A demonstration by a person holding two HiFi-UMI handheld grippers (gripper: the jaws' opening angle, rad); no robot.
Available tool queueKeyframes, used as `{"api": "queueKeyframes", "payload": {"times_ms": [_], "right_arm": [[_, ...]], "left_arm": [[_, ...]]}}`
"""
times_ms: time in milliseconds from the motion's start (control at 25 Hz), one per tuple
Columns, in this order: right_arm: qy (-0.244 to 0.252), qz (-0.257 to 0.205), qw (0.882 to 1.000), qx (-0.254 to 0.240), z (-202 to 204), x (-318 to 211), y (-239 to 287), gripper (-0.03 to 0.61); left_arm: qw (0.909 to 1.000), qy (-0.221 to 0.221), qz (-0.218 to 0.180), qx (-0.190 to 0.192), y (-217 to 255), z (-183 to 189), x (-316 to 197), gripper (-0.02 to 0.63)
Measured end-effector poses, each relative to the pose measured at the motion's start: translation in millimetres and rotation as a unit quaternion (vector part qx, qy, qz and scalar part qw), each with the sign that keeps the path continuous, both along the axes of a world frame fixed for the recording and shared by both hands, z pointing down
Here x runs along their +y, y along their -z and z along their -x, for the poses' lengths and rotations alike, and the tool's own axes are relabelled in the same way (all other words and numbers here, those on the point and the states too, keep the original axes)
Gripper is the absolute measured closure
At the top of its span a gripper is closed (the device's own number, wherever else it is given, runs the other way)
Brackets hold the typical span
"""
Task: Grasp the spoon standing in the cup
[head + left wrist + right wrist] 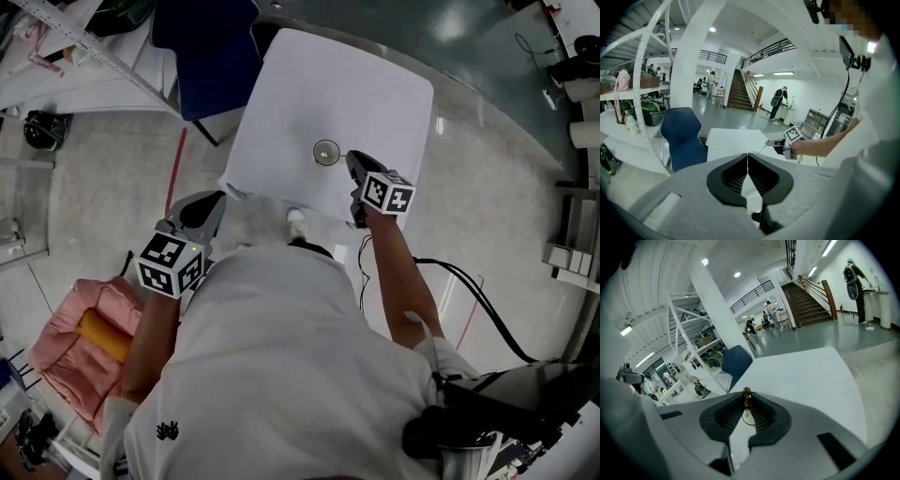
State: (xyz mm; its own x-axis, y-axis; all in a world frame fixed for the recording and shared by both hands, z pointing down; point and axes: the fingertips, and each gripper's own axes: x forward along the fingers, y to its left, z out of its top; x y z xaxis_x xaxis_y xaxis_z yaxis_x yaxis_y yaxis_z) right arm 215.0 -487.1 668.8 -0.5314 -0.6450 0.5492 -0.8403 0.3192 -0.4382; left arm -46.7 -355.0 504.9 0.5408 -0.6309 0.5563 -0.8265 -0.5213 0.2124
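- Two grippers show from above: the right gripper [351,161] reaches over the white table [309,84] with its tip just beside the clear cup [325,152]. The left gripper [214,200] hangs off the table's near edge, well apart from the cup.
- Right claw: narrow, its jaws pinched on the thin stem of the spoon [746,391]. The spoon's round brown end pokes up just above the jaw tips.
- The stem runs down between the pads, and a thin curved line shows beneath it. Whether the spoon's bowl sits inside the cup cannot be told.
- Left claw: the jaw tips meet with nothing between them, pointing across the table toward the right gripper.
- A blue chair [682,136] stands beside the table, on its left in the left gripper view.
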Motion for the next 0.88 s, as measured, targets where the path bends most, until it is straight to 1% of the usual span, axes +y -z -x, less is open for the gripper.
{"api": "queueKeyframes", "payload": {"times_ms": [240, 600, 880], "right_arm": [[-0.014, -0.024, 1.0, 0.008, 13, 29, 39, 0.528], [-0.006, -0.054, 0.999, -0.005, 58, 89, 89, 0.528], [0.004, -0.067, 0.998, -0.007, 97, 145, 110, 0.528]], "left_arm": [[0.9997, -0.015, -0.013, 0.015, 8, 17, 23, 0.601], [0.9988, -0.031, -0.021, 0.032, 9, 48, 61, 0.601], [0.9981, -0.048, -0.017, 0.036, 1, 72, 96, 0.601]]}}
